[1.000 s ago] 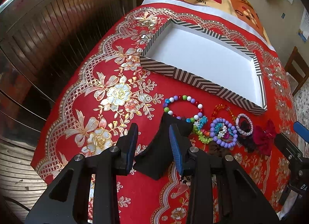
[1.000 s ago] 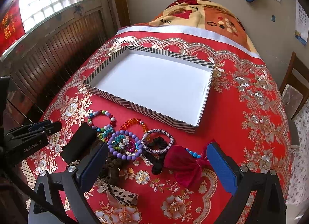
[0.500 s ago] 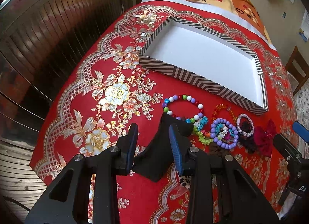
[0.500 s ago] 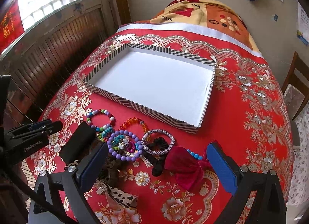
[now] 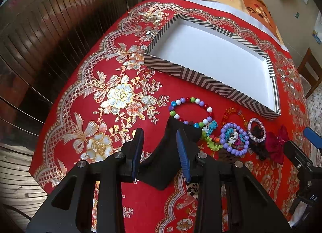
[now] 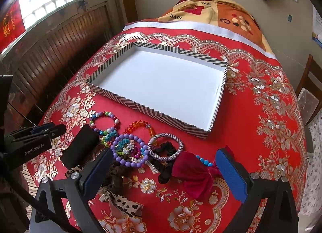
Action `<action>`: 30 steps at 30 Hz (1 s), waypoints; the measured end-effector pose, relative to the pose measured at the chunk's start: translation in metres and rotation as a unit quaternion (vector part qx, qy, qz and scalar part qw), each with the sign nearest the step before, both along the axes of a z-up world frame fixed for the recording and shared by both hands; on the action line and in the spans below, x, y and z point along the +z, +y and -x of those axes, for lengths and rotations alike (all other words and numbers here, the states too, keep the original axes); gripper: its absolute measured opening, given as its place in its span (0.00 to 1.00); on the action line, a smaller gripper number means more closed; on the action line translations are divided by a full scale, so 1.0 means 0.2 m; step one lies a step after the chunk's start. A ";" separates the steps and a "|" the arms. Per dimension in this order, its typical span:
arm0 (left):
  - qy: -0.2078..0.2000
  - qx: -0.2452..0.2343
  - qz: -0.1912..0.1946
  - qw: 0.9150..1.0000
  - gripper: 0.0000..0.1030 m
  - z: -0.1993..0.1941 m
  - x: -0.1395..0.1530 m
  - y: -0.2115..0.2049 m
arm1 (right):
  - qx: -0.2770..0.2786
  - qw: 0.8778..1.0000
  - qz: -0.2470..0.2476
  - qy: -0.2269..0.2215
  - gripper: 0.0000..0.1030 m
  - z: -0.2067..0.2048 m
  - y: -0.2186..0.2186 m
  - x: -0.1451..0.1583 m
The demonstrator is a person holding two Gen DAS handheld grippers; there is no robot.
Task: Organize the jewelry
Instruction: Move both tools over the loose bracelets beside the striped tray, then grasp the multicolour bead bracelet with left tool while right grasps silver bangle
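Heaped on the red floral tablecloth (image 6: pixel 261 112), just in front of the striped tray (image 6: pixel 145 110) with its bare white floor: a multicoloured bead bracelet (image 6: pixel 104 120), an orange bead bracelet (image 6: pixel 138 125), a purple bead bracelet (image 6: pixel 128 152) ringed around smaller turquoise and white pieces, a woven silver-pink bangle (image 6: pixel 165 147) over a black scrunchie (image 6: pixel 164 167), a dark red velvet bow (image 6: pixel 193 174) touching a string of blue beads (image 6: pixel 203 160), a brown scrunchie (image 6: pixel 115 176), a cow-print ribbon (image 6: pixel 124 202). At the heap's left edge, a black pouch-like piece (image 5: pixel 167 160).

Left gripper (image 5: pixel 160 148) half open, above the black piece, pads not seen pressing on it. Right gripper (image 6: pixel 165 169) spread wide over the bow and scrunchies, gripping nothing.

Against the earlier frames: heap and tray unmoved, both grippers at the same spread, views barely shifted.
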State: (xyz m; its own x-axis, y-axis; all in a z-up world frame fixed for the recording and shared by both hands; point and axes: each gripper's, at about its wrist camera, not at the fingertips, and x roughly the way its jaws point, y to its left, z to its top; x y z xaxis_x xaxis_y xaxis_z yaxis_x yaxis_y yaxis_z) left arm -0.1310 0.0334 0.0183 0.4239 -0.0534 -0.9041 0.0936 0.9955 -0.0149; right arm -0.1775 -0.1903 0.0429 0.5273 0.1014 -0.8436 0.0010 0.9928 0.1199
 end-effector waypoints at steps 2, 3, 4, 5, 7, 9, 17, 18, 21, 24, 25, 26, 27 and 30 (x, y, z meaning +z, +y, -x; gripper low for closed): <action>0.002 0.000 0.000 1.000 0.32 -0.01 0.00 0.00 | 0.000 1.000 0.001 0.002 0.98 -0.01 0.00 0.00; 0.002 0.000 -0.001 1.000 0.32 -0.01 0.00 0.00 | 0.000 1.000 0.001 0.002 0.98 -0.01 0.00 -0.01; 0.003 0.000 -0.001 1.000 0.32 -0.01 0.00 0.00 | 0.000 1.000 0.000 0.003 0.98 -0.01 0.00 -0.01; 0.004 0.001 0.000 1.000 0.32 -0.01 0.00 0.01 | 0.000 1.000 0.001 0.003 0.98 -0.01 0.00 -0.01; 0.005 0.001 0.001 1.000 0.32 -0.02 0.00 0.01 | 0.000 1.000 0.001 0.003 0.98 -0.02 0.00 -0.01; 0.004 0.001 0.001 1.000 0.32 -0.03 0.00 0.02 | 0.000 1.000 0.001 0.003 0.98 -0.02 0.00 -0.01; 0.031 -0.012 0.044 0.998 0.31 -0.12 -0.01 0.09 | 0.019 1.000 -0.018 0.008 0.92 -0.04 0.00 -0.03; 0.041 -0.015 0.058 0.997 0.31 -0.15 -0.01 0.10 | 0.025 0.999 -0.022 0.009 0.86 -0.04 0.00 -0.03; 0.055 -0.032 0.071 0.995 0.32 -0.21 -0.04 0.08 | 0.039 0.998 -0.044 0.014 0.78 -0.06 -0.02 -0.06; 0.058 -0.050 0.060 0.995 0.41 -0.28 -0.08 0.04 | 0.049 0.997 -0.059 0.021 0.60 -0.09 -0.04 -0.09; 0.063 -0.054 0.058 0.995 0.42 -0.30 -0.10 0.03 | 0.049 0.997 -0.060 0.023 0.59 -0.10 -0.04 -0.11; 0.070 -0.056 0.058 0.994 0.42 -0.32 -0.12 0.02 | 0.047 0.997 -0.057 0.025 0.58 -0.11 -0.05 -0.12; 0.074 -0.060 0.061 0.994 0.42 -0.34 -0.14 0.01 | 0.042 0.997 -0.050 0.029 0.57 -0.13 -0.07 -0.14; 0.083 -0.077 0.043 0.993 0.42 -0.40 -0.20 -0.03 | 0.027 0.998 -0.047 0.040 0.54 -0.15 -0.13 -0.19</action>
